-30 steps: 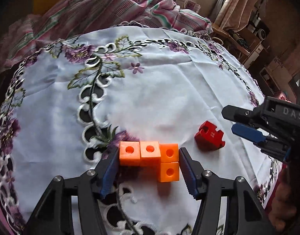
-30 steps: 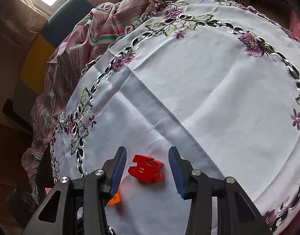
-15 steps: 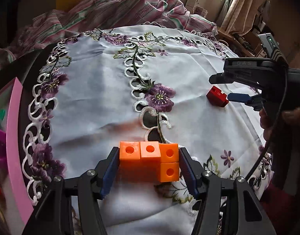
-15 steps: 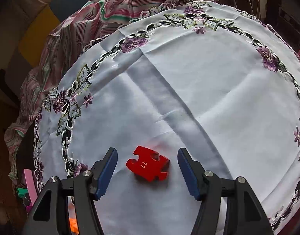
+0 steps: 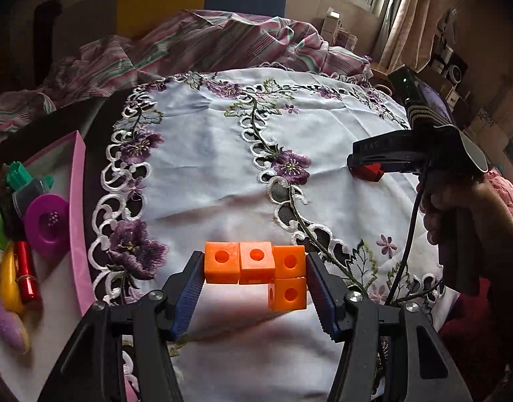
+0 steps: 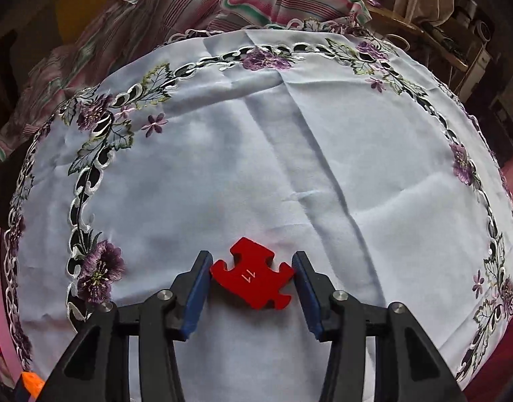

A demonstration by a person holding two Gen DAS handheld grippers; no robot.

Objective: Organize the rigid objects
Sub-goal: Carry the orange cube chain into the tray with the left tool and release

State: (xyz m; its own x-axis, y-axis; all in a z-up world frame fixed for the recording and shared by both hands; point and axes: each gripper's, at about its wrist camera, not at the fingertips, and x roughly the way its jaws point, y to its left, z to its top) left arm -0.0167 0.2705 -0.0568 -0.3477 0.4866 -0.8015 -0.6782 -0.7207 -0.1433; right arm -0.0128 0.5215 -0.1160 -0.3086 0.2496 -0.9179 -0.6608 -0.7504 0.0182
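Observation:
An orange block [image 5: 256,261] made of several joined cubes with round holes hangs above the tablecloth, and my left gripper [image 5: 254,278] is shut on it from both sides. A corner of that block [image 6: 31,382] also shows low on the left in the right wrist view. A flat red puzzle piece [image 6: 253,278] marked 11 lies on the white cloth. My right gripper [image 6: 251,274] straddles it with its jaws closing, and both blue pads touch the piece's side tabs. From the left wrist view, the right gripper [image 5: 367,167] points down over the red piece [image 5: 372,172], held by a hand.
A pink tray [image 5: 77,201] at the table's left edge holds a purple disc [image 5: 47,224], a yellow and a red toy and other small items. The embroidered white tablecloth [image 5: 206,174] covers the round table. A striped blanket [image 5: 222,43] lies behind it.
My left gripper carried the orange block left and a little up, bringing the pink tray into view. My right gripper rolled, widened around the red piece, then narrowed until its pads met it.

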